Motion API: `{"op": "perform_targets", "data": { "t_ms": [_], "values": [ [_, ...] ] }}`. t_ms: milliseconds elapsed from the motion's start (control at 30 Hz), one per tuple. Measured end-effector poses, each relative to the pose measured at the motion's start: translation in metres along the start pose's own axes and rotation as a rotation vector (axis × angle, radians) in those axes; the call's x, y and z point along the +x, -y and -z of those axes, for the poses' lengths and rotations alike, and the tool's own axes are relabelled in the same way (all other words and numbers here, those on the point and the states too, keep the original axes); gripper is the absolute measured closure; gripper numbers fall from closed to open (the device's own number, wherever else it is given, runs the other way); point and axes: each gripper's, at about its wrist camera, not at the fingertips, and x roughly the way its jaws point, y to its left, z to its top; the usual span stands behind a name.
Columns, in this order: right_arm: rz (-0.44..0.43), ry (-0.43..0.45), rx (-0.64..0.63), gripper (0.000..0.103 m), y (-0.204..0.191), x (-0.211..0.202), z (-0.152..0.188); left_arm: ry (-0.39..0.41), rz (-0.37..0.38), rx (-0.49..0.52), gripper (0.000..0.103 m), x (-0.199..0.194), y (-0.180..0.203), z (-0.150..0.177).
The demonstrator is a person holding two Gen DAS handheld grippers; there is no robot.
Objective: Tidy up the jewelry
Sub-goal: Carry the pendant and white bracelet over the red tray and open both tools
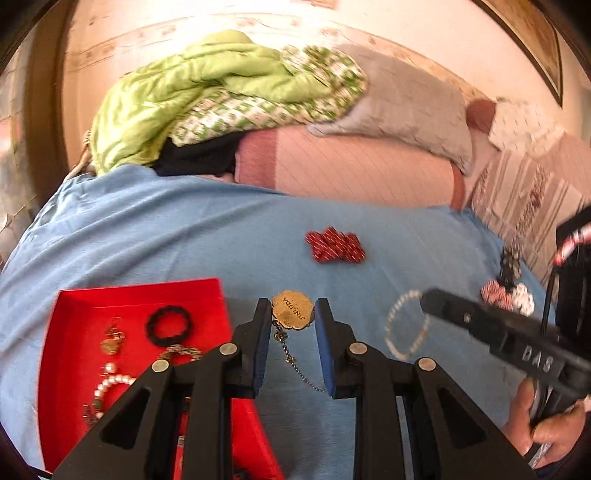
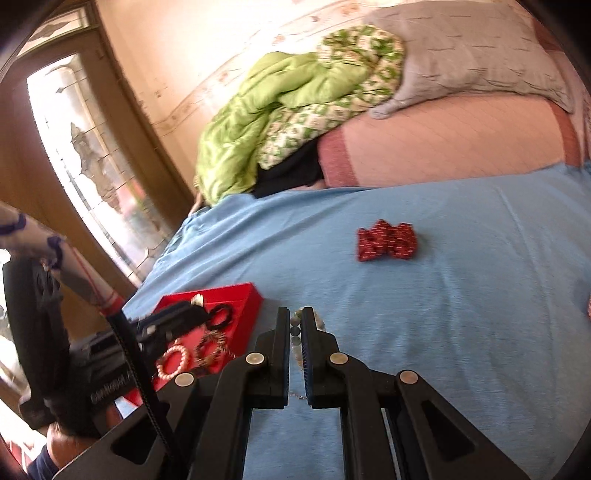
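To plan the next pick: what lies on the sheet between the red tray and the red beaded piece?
Nothing, only bare blue sheet between the red tray and the red beaded piece; both wrist views show this.

The red tray [image 1: 140, 295] runs off the bottom edge, its near part hidden behind the left fingers [image 1: 258, 332].

Blue sheet [image 1: 147, 229] covers the near part of the bed. Behind it: pink mattress [image 1: 362, 166], crumpled green quilt [image 1: 207, 92] lying over a dark cloth [image 1: 199, 157], grey pillow [image 1: 410, 107] just beside the quilt. Cream wall [image 1: 424, 22] at the back. Brown-framed glass door [image 2: 85, 158] on the left of the right wrist view.
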Motion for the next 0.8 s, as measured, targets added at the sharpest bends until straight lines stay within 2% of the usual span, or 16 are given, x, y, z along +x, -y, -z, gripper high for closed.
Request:
{"op": "perform_targets", "data": {
  "t_ms": [433, 800],
  "values": [
    [-0.13, -0.046, -0.11, 0.097, -0.067, 0.009, 0.014, 0.116, -0.072, -0.134, 0.08, -0.062, -0.073, -0.012],
    [-0.234, -0.091, -0.151, 0.097, -0.117, 0.022, 0.02, 0.131, -0.128, -0.19, 0.08, -0.09, -0.111, -0.002]
  ]
}}
